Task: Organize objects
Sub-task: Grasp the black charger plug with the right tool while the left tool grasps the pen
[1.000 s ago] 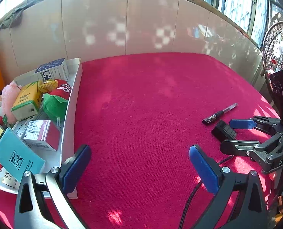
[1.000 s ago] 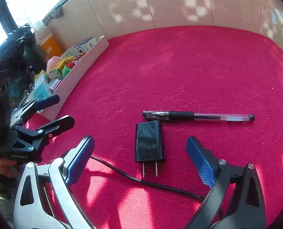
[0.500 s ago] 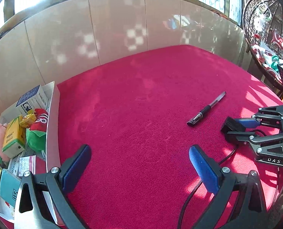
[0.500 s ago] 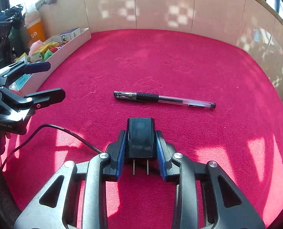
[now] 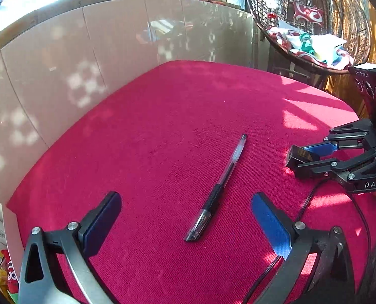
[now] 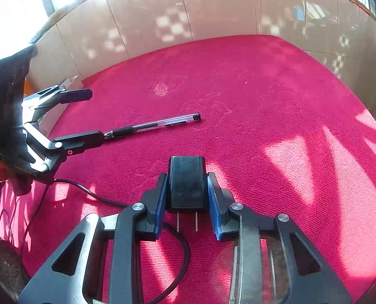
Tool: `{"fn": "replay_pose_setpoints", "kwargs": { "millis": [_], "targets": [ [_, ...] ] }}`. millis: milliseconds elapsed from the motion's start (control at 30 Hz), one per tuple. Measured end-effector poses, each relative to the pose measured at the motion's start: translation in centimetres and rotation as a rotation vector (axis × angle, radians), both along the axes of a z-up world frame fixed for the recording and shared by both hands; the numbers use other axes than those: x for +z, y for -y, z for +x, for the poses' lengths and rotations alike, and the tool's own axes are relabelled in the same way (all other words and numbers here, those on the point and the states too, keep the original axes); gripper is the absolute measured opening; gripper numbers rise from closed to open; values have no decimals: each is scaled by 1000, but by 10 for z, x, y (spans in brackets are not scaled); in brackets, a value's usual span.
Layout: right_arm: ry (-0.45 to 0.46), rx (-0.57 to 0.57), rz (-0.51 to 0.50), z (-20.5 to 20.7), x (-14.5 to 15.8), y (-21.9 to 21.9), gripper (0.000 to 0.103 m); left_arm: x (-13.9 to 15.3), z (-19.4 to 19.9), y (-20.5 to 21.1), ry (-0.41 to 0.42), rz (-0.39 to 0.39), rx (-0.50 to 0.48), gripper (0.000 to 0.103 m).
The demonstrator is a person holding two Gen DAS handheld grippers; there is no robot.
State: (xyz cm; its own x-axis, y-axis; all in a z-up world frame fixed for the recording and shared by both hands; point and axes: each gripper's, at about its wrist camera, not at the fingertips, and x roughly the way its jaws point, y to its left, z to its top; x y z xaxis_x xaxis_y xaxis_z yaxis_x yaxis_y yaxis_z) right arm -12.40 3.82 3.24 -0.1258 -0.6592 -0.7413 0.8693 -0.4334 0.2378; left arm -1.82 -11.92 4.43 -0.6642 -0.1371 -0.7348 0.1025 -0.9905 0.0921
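The black charger point(image 6: 186, 181) sits low in the middle of your right wrist view, squeezed between the blue pads point(image 6: 160, 204) of your right tool point(image 6: 188, 202), its two metal pins pointing back at you. The pen point(image 5: 217, 190) lies flat on the red bench point(image 5: 162, 126), in the middle of your left wrist view. Your left tool point(image 5: 185, 215) is wide open, one finger on each side of the pen's capped end, not touching it. A black cord point(image 6: 86, 192) runs across the bench at the lower left.
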Motion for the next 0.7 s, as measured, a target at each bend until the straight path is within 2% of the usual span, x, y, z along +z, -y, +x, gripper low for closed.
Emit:
{"fn": "replay_pose_setpoints", "kwargs": {
  "millis": [100,200,233,267,333,367,433,600,700],
  "targets": [
    [61,-6,-46,-5,-4,-6,30,-6,-24,-4,49,-5,-72,103],
    [59,-7,-55,-2,-5,-7,30,-16,-42,-10,116,-37,-111,102],
    [59,-7,-57,-2,-5,-7,30,-20,-46,-12,147,-40,-128,97],
    [62,-6,-58,-2,-6,-7,30,-20,-46,-11,138,-16,-141,94],
    [70,-7,-69,-2,-7,-9,30,-17,-46,-7,146,64,-169,60],
    [75,-7,-73,-2,-7,-9,30,-15,-46,-7,148,79,-175,45],
    [81,-8,-77,-3,-8,-9,30,-14,-43,-14,158,68,-214,30],
    [81,-8,-77,-2,-7,-10,30,-13,-35,-16,170,90,-232,16],
    [79,-7,-76,-2,-7,-10,30,-13,-31,-24,162,61,-212,8]
  ]
}}
